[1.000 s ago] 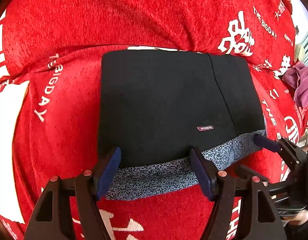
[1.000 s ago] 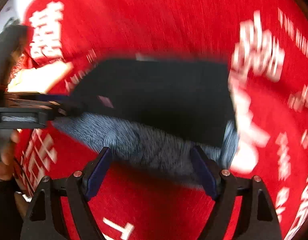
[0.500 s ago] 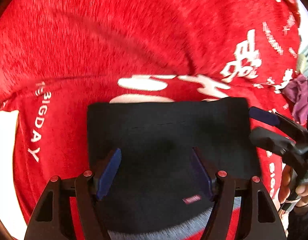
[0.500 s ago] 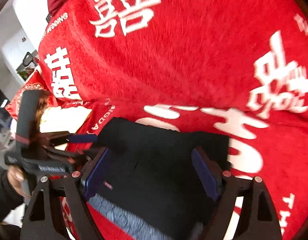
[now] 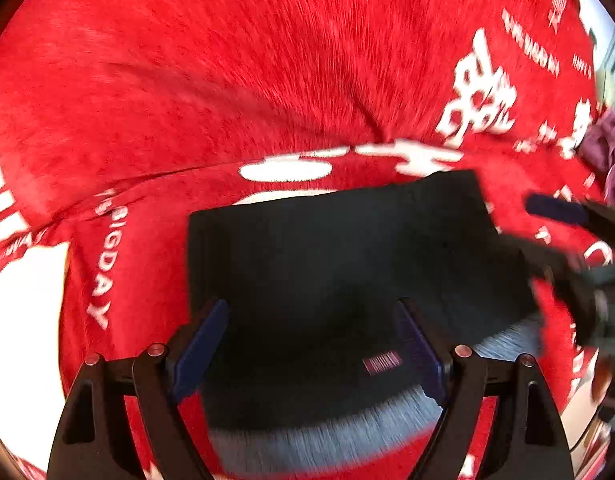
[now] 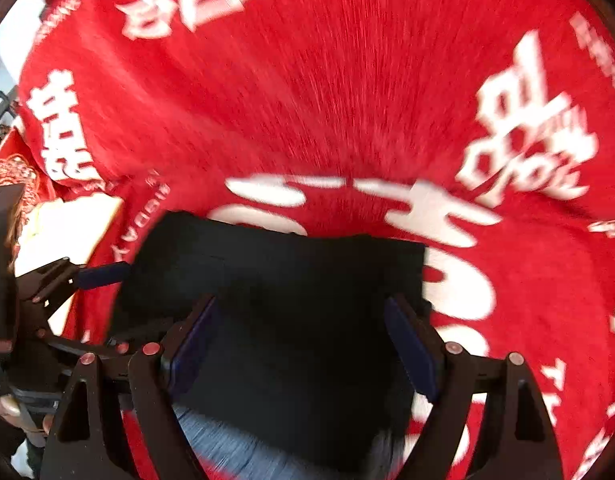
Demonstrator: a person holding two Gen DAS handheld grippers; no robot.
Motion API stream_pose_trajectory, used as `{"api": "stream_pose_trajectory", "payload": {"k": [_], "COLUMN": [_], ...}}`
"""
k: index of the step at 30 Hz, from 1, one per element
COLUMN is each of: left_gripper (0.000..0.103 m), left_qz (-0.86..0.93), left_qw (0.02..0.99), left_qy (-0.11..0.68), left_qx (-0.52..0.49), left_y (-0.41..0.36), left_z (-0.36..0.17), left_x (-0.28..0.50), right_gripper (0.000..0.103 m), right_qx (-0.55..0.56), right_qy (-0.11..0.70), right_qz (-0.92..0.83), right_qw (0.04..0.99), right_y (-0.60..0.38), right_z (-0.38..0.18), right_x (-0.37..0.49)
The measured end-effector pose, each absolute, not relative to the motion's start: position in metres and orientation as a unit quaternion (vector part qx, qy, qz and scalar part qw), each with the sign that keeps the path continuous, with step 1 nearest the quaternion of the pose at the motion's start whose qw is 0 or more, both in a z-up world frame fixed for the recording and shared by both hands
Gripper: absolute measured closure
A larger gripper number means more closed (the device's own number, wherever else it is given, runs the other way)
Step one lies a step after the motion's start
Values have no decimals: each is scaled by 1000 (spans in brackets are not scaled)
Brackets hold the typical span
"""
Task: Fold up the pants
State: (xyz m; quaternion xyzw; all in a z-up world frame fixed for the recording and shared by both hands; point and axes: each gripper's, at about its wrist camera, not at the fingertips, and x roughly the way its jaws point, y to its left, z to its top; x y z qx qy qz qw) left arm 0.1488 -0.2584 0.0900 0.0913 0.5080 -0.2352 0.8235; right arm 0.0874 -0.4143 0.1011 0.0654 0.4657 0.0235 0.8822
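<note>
The black pants [image 5: 347, 264] lie folded into a flat rectangle on the red blanket, with a grey speckled waistband [image 5: 327, 436] at the near edge and a small red label [image 5: 381, 362]. They also show in the right wrist view [image 6: 291, 304]. My left gripper [image 5: 311, 344] is open and hovers over the near part of the pants. My right gripper [image 6: 303, 344] is open and empty above the pants; it appears at the right of the left wrist view [image 5: 563, 240]. The left gripper shows at the left of the right wrist view [image 6: 67, 280].
A red blanket [image 5: 267, 80] with white lettering covers the whole surface. A purple cloth [image 5: 611, 152] lies at the far right edge. A person's hand [image 6: 7, 412] holds the left gripper handle.
Both grippers have moved forward from the waistband edge over the folded pants. The pants lie in the same folded shape. Both views are motion-blurred now.
</note>
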Motion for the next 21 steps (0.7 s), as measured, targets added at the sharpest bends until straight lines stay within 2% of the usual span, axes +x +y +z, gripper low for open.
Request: {"api": "stream_pose_trajectory", "payload": {"k": [1,6,14,21], "left_gripper": [17,17,17,17], "left_qz": [-235,-198,-185,-155], "left_qw": [825,838,825,841], "left_qy": [508,503,533,513], "left_qx": [81,68,30,75], "left_y": [-251,-227,-208,-211], "left_z": [95,95,77,82], "left_x": [139,99,60,50], "right_gripper": [0,0,0,0], "right_qx": [51,-10,-29,-38], "right_qy": [460,459,465,468], "right_qz": [3,-59,-86,-95], "right_qw": [887,886,881,878], "right_y": [-405,-377,-360,-354], "right_z": [110,110,104,96], "right_x": [69,15,-13,-22]}}
